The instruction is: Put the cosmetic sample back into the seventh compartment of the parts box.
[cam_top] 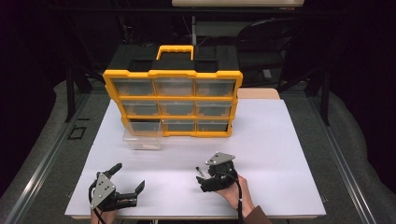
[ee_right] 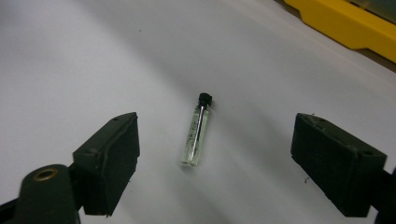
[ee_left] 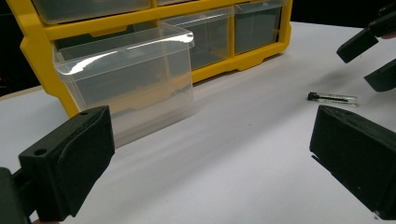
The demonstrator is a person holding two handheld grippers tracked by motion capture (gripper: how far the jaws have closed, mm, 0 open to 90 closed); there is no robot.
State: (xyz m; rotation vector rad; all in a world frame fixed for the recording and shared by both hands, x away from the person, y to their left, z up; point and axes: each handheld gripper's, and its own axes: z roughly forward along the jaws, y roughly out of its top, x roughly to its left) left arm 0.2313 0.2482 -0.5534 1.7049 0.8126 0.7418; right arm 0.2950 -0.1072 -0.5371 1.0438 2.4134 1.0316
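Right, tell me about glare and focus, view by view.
High view: dim, dark surroundings, white table evenly lit. Left gripper view: glare streaks the pulled-out clear drawer; near jaws soft. Right gripper view: vial sharp, casting a faint shadow.

Pulled-out clear drawer [cam_top: 142, 138] juts from yellow organiser [cam_top: 173, 95]; bare table [cam_top: 280, 149] right of it.

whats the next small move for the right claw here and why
Probably lower the right claw and close on the small vial. Its jaws stand open on either side of the vial, which lies flat on the white table, untouched. The bottom-left drawer is pulled out, a likely destination.
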